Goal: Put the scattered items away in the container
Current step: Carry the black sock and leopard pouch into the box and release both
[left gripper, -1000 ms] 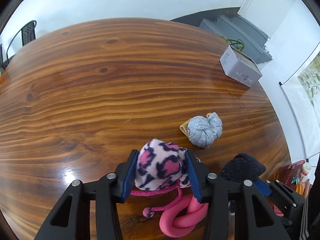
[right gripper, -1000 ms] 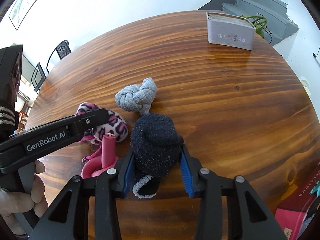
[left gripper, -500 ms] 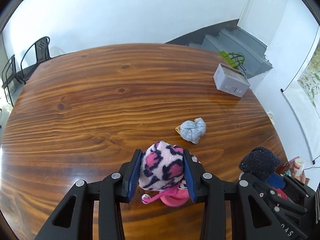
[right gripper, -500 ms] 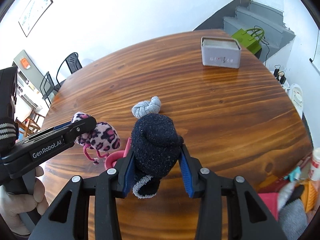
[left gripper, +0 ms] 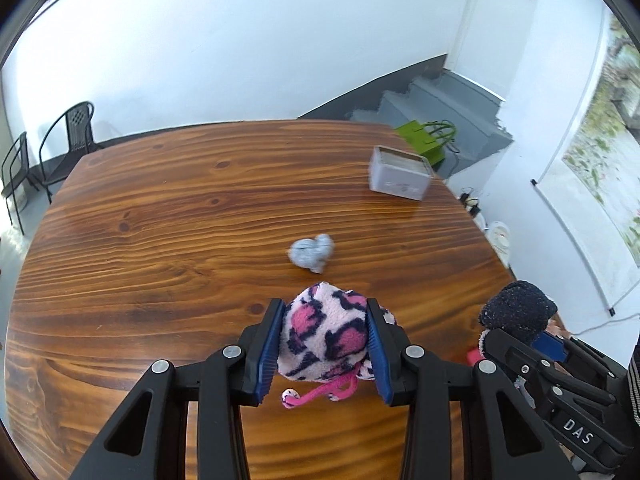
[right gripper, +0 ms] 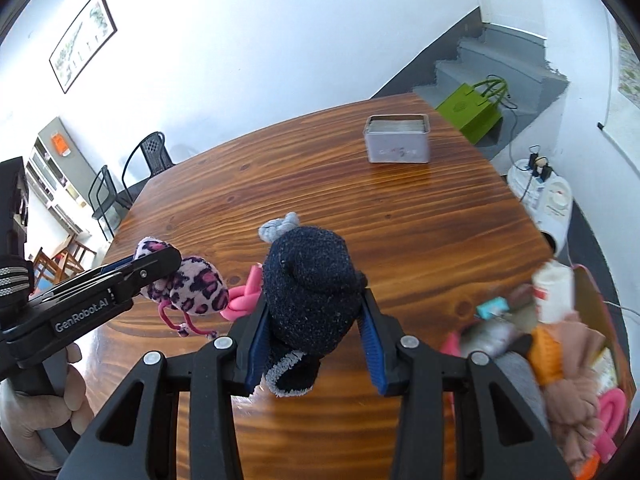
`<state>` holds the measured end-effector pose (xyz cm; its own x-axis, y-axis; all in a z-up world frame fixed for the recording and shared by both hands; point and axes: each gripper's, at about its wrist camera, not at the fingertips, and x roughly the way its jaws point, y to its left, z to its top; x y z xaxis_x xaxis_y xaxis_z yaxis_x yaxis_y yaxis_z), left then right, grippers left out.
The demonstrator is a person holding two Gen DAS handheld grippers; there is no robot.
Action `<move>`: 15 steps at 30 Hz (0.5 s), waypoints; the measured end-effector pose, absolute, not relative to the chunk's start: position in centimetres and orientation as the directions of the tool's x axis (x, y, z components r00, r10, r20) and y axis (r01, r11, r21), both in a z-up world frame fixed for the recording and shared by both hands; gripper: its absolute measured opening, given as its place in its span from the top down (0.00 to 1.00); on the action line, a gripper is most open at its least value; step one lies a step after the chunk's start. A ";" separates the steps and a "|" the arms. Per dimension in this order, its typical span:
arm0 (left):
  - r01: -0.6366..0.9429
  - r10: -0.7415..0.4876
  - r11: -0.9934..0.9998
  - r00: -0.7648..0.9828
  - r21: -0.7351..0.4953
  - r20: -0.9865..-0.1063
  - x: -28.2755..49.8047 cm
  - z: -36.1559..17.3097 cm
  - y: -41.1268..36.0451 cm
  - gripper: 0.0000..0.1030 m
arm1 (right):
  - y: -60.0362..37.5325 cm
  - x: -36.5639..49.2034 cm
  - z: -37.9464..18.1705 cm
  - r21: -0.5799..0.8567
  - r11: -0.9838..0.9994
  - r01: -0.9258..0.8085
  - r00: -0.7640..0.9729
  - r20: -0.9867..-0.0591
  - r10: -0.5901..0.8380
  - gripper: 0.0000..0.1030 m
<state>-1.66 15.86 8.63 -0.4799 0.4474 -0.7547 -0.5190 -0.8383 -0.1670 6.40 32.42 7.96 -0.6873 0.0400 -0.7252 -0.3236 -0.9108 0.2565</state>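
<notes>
Lying beyond both claws: grey sock ball (left gripper: 312, 254), tin box (left gripper: 400, 174).

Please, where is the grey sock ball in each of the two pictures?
Left wrist view: grey sock ball lies on the table, centre, just above the leopard sock.
Right wrist view: grey sock ball peeks out left of centre, behind the dark sock.
Shared landmark: the grey tin at the far table edge.

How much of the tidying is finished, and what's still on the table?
Done: the container beside the table already holds rolled socks. In hand: the left tongs grip the pink leopard-print fluffy sock; the right tongs grip the dark navy sock ball. Left: the grey knotted sock and the pink knotted sock.
</notes>
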 end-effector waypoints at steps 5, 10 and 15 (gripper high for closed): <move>-0.564 0.489 -0.806 -0.467 -0.177 -0.736 1.5 10.1 18.1 0.60 | 34.1 9.7 9.2 0.254 -0.902 -0.350 -0.703 -0.707 0.074 0.57; -0.612 0.530 -0.767 -0.438 -0.191 -0.726 4.3 11.2 20.6 0.60 | 36.1 13.2 10.6 0.259 -0.890 -0.376 -0.719 -0.687 0.104 0.57; -0.651 0.563 -0.733 -0.419 -0.196 -0.713 7.0 12.0 22.8 0.60 | 38.3 16.8 11.5 0.245 -0.873 -0.422 -0.719 -0.677 0.157 0.57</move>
<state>7.01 22.84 11.98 -0.4187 0.5625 -0.7129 -0.6508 -0.7334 -0.1964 16.80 38.25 11.51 -0.7185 0.1572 -0.6775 -0.4218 -0.8730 0.2448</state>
